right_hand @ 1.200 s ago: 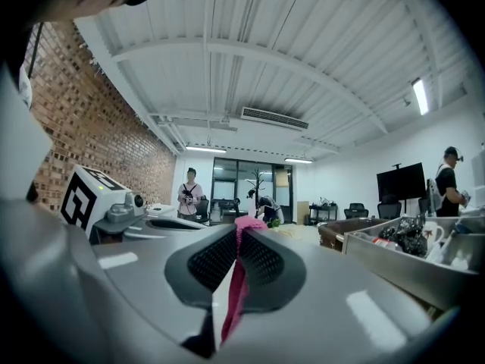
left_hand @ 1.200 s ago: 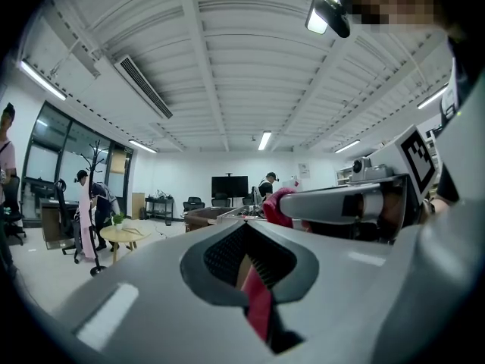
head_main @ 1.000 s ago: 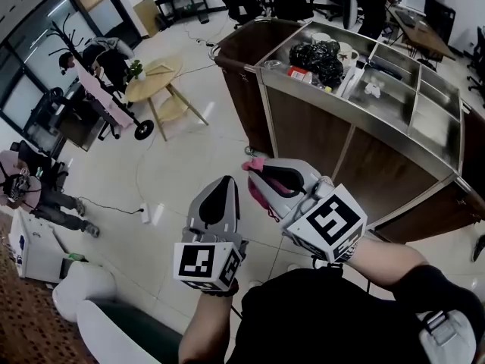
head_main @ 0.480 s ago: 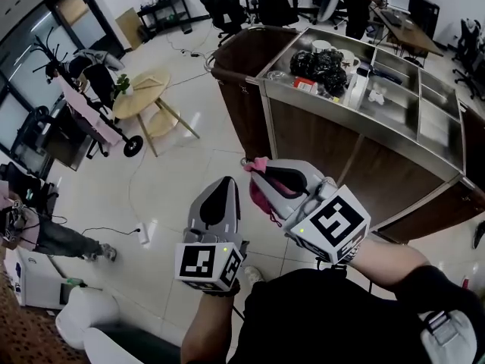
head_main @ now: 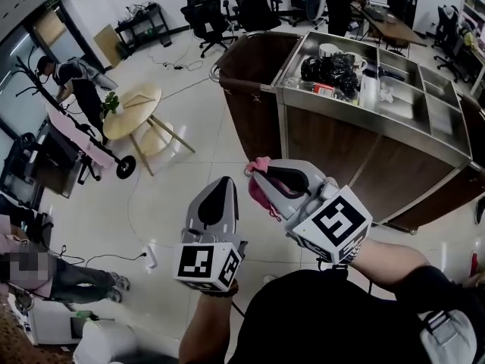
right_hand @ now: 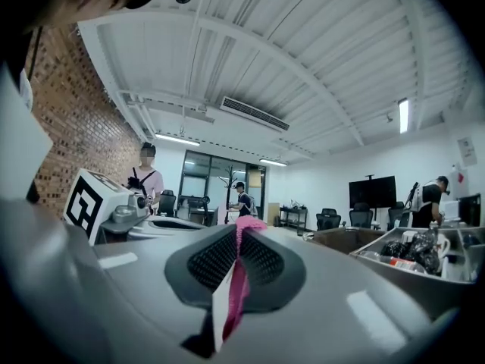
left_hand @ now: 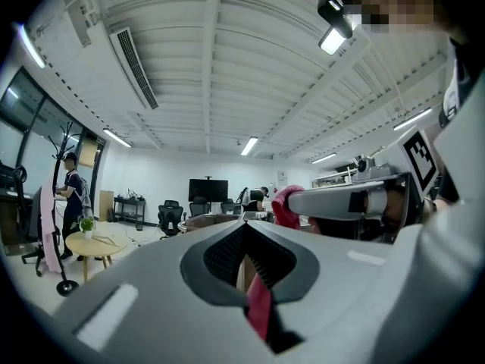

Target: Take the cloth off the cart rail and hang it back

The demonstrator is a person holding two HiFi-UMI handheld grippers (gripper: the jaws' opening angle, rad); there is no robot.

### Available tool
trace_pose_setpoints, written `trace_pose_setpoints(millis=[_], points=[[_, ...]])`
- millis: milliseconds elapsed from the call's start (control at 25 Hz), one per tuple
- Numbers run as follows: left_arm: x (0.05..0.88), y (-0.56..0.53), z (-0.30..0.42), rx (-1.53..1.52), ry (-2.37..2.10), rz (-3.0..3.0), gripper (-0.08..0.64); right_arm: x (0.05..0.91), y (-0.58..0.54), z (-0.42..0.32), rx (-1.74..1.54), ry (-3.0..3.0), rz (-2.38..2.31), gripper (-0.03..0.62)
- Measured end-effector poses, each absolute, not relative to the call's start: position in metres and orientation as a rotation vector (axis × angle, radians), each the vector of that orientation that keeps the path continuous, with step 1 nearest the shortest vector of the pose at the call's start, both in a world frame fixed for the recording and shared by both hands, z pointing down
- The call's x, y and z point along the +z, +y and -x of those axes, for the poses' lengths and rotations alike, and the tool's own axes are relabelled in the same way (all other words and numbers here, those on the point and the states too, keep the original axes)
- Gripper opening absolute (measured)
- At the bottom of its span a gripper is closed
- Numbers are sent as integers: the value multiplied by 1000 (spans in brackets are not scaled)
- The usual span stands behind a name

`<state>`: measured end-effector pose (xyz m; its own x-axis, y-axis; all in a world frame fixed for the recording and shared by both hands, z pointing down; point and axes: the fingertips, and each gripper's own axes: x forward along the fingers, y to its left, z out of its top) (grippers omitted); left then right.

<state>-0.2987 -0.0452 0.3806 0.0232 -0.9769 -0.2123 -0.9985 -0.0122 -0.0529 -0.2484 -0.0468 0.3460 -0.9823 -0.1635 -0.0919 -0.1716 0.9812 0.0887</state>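
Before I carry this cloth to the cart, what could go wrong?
1. The right gripper and the left gripper each pinch only a thin edge of the pink cloth. A tug between them could pull it free.
2. A power strip lies on the floor to the left, near the feet. A sideways step might catch it.

Cloth [head_main: 261, 191] pink soft fabric; cart [head_main: 318, 141] matt wood, shiny metal top.
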Motion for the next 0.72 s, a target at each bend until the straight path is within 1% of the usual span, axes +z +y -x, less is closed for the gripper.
trace_pose_setpoints(millis=[40, 160, 360, 440, 520, 560, 640, 720], points=[[379, -44, 307, 172, 2058, 2115, 3, 346, -44, 256, 103, 3059, 275, 11], [374, -41, 329, 172, 2031, 2147, 3, 340, -42, 277, 128, 3051, 323, 11], [367, -33, 355, 187, 1993, 2179, 3, 329, -37, 304, 316, 2981, 343, 11], [367, -29, 362, 197, 1988, 2185, 3, 325, -31, 311, 292, 2993, 350, 11], [366, -28, 371, 207, 1984, 2190, 3, 323, -26, 319, 188, 3030, 372, 11], [366, -29, 376, 211, 1984, 2191, 3, 321, -27, 324, 186, 3029, 375, 11], [368, -33, 387, 217, 1984, 2194, 3, 320, -34, 335, 285, 2987, 358, 11], [372, -41, 395, 217, 1986, 2195, 3, 323, -42, 345, 288, 2989, 353, 11]])
